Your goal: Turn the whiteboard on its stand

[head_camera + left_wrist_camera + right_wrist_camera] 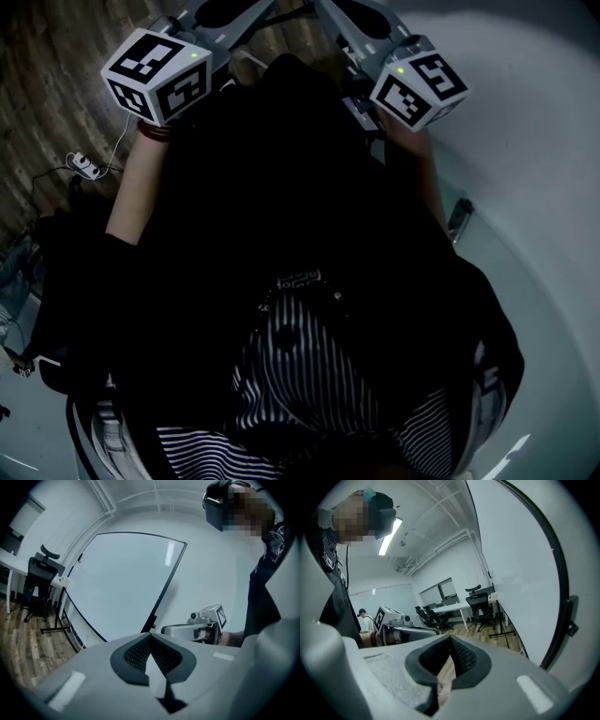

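White and glossy, the whiteboard point(126, 583) stands on its stand just ahead of me, neither claw touching it. My left claw point(151, 637) and right claw point(450, 641) are pinched closed on nothing; I judge the turning not yet begun.

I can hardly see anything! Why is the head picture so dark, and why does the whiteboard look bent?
Head view: the person's black top fills the frame and looks dim. Left gripper view: the wide lens bows the black-framed whiteboard, and a light streak glares on it. Right gripper view: its edge curves too.
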